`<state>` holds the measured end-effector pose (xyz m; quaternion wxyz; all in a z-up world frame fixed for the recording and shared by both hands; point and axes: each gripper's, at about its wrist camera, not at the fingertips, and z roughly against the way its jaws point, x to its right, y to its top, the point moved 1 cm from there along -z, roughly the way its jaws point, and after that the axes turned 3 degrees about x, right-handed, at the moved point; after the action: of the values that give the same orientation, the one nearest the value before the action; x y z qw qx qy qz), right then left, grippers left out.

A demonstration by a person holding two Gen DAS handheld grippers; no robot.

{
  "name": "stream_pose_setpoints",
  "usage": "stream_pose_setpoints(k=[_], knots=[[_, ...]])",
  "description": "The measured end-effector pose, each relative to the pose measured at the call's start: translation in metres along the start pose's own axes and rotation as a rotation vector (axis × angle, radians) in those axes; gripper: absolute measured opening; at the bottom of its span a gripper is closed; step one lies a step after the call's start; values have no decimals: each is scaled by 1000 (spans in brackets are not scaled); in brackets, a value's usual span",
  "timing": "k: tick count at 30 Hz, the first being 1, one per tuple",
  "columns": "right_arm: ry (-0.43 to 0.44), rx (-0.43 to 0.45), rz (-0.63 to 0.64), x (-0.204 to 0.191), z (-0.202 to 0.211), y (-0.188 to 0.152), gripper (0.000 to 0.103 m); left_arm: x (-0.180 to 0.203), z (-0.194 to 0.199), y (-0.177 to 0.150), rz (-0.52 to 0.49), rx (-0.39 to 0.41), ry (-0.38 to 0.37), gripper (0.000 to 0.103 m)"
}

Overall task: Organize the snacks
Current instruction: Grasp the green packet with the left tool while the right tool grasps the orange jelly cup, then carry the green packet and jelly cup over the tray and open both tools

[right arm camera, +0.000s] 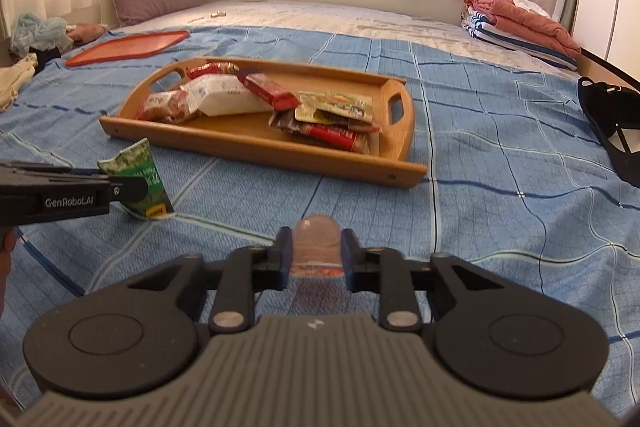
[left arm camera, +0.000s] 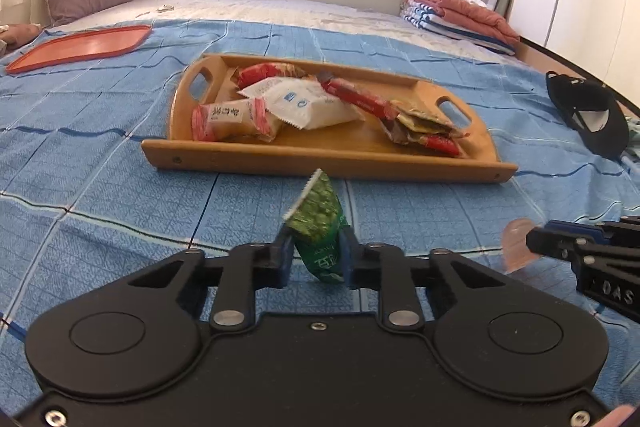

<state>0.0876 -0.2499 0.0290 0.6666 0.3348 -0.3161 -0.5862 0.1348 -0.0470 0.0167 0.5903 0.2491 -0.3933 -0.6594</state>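
Both carrying, mid-transfer to tray, by my read.

Green snack packet (left arm camera: 320, 227): pinched at its lower half by the left hand-held gripper (left arm camera: 316, 259), held upright above the bedspread, crimped top edge pointing toward the wooden tray (left arm camera: 320, 163). Crinkly foil-type film, pea print, soft pillow shape, so it will flex under load.

Clear pinkish snack piece (right arm camera: 317, 247): pinched by the right hand-held gripper (right arm camera: 316, 259). Rounded top, translucent, glossy; looks like a jelly cup or wrapped sweet, cannot tell which. Held just off the bedspread, well short of the tray.

Tray: smooth wood, low raised rim, oval cut-out handles at both ends, sitting flat on the bed ahead of both tools. Already holds a pile of wrapped snacks (left arm camera: 304, 103): white pillow packs, red bars, one flat brown-gold sachet. Bare floor shows along the near side.

Next move as I judge it: lift both over the near rim, drop onto that bare strip, spread the fingers. The rim is the snag risk for the dangling green packet.

Around: blue checked bedspread (left arm camera: 100, 167), soft and woven; flat red plastic lid (left arm camera: 84, 47) far left; black cap (left arm camera: 592, 115) right.
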Motion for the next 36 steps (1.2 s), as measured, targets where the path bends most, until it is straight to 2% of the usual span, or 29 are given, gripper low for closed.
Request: stream_pose_setpoints(k=[4, 6, 10, 11, 13, 14, 15, 16, 19, 20, 21, 28, 36], knots=[[-11, 12, 8, 0, 2, 7, 16, 3, 8, 6, -7, 13, -6, 17], [-13, 0, -18, 3, -1, 7, 27, 4, 10, 8, -8, 18, -1, 17], [-6, -57, -47, 8, -12, 0, 28, 2, 11, 7, -3, 9, 0, 17], [-3, -65, -50, 8, -15, -2, 39, 2, 11, 7, -3, 7, 0, 17], [5, -61, -63, 9, -19, -3, 54, 2, 11, 6, -8, 6, 1, 17], [10, -58, -74, 9, -21, -2, 66, 2, 12, 6, -8, 6, -1, 17], [16, -58, -80, 9, -23, -2, 74, 2, 12, 6, -7, 6, -3, 17], [13, -55, -86, 9, -26, 0, 76, 2, 12, 7, -7, 5, -6, 17], [6, -83, -83, 8, -40, 4, 75, 2, 13, 9, -9, 10, -9, 17], [20, -98, -91, 9, -43, 5, 60, 2, 13, 11, -9, 11, -12, 17], [39, -113, -104, 10, -45, 5, 51, 2, 14, 11, -10, 13, -14, 17], [75, -81, -115, 8, -32, 10, 49, 5, 16, 25, -24, 23, -32, 17], [123, -35, -166, 17, -21, 56, 49, 10, 14, 63, -20, 17, -45, 17]])
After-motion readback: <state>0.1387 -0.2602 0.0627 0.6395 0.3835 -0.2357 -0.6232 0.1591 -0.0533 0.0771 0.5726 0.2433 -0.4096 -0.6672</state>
